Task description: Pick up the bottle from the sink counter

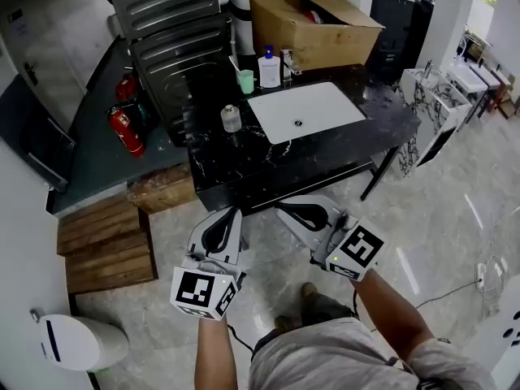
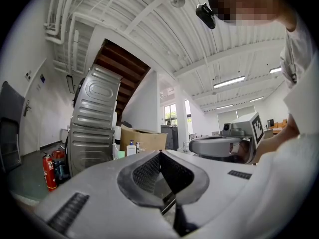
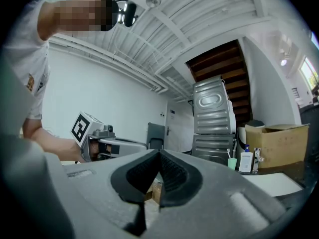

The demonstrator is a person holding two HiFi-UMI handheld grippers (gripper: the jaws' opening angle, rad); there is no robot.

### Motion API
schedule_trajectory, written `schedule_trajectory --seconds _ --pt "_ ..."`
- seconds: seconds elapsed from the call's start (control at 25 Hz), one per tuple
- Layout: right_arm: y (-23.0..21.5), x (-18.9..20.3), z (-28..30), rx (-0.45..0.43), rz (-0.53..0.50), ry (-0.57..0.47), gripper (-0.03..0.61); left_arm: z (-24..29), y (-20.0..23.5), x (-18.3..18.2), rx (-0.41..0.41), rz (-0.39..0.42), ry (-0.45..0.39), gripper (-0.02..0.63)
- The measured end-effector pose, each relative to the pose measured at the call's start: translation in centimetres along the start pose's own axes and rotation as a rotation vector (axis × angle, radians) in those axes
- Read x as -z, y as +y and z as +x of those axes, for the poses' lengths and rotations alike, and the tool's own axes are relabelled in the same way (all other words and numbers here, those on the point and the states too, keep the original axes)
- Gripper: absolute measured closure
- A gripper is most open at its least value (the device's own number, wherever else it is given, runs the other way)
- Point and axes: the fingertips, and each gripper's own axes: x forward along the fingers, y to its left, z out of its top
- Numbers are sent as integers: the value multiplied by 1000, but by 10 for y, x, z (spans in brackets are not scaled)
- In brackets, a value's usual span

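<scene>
A white pump bottle (image 1: 269, 68) with a blue top stands at the back of the black sink counter (image 1: 325, 149), left of the faucet (image 1: 287, 64). It also shows in the left gripper view as the pump bottle (image 2: 131, 148) and in the right gripper view as the pump bottle (image 3: 245, 161). A small clear bottle (image 1: 231, 119) stands left of the white basin (image 1: 317, 108). My left gripper (image 1: 231, 211) and right gripper (image 1: 280, 210) hang side by side over the floor, just short of the counter's front edge. Both are shut with nothing between the pads.
A green cup (image 1: 246, 80) with a toothbrush stands beside the pump bottle. Behind it sits an open cardboard box (image 1: 313, 23). A grey metal machine (image 1: 175, 47) and red extinguishers (image 1: 127, 128) are at the left, with wooden pallets (image 1: 106, 246) on the floor.
</scene>
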Motion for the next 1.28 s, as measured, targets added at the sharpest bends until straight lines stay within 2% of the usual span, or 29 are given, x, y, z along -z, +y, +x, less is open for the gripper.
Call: schedule_trajectory --seconds 0.24,0.44,0.88,1.28 --pt "-17 4 12 7 -14 0 578 15 14 4 9 3 -3 612" --pt "-48 9 31 -6 -27 -10 578 43 34 6 -2 9 -4 612" --pt "-164 25 96 -50 -34 -28 578 151 110 19 -48 22 32 612" --pt "-265 56 145 -106 -3 -14 578 244 174 45 -109 14 100 606"
